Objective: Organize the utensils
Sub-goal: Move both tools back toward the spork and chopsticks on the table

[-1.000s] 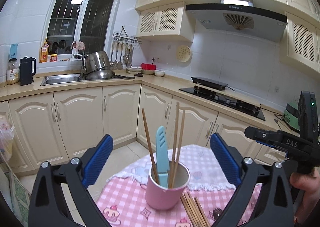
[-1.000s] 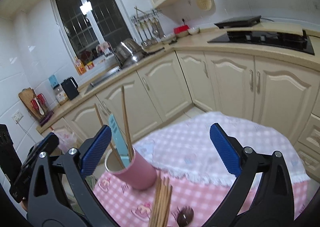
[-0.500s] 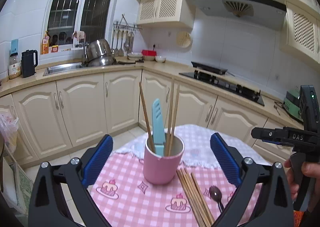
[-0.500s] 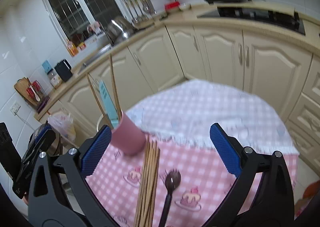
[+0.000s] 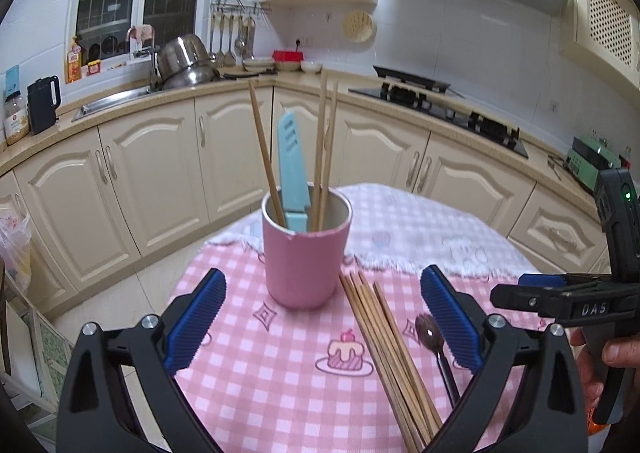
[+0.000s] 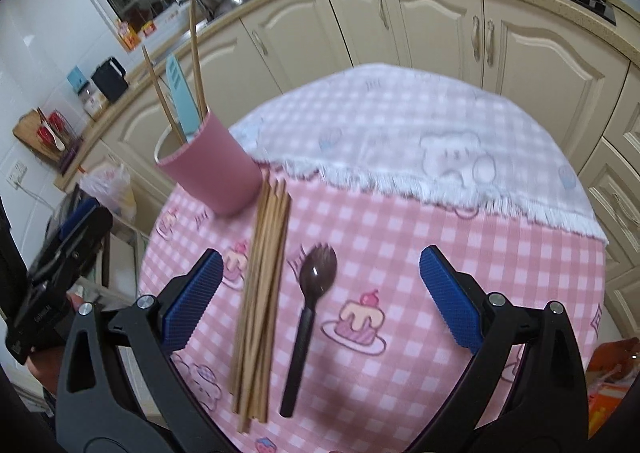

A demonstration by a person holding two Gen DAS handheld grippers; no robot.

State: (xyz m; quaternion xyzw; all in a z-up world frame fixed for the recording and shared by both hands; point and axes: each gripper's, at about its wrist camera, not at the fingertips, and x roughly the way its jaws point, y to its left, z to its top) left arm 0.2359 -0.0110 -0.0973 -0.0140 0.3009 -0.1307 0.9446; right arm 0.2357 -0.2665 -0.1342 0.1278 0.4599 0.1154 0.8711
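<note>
A pink cup (image 5: 307, 255) stands upright on the round table (image 6: 440, 237), near its left edge as the right wrist view shows it, on the pink checked cloth (image 5: 280, 385) just short of the white fringed cloth (image 6: 400, 125) that covers the far half. Inside the cup are three wooden chopsticks (image 5: 325, 141), leaning on its rim, and a light blue knife (image 5: 291, 165) in its sheath, standing point up. Just to the right of the cup a loose bundle of chopsticks (image 6: 262, 289) lies flat on the pink cloth, its far ends close to the cup's base. Beside the bundle, to its right and roughly parallel with it, lies a dark spoon (image 6: 308, 313) with its bowl toward the cup and its black handle toward the camera. The left gripper (image 5: 320, 323) hovers low over the near part of the table, its blue-padded jaws spread wide with the cup ahead between them and nothing gripped. The right gripper (image 6: 320, 299) hangs above the bundle and the spoon, jaws likewise spread wide and empty, both utensils lying between the pads. Cream kitchen cabinets (image 5: 160, 173) curve round behind the table
</note>
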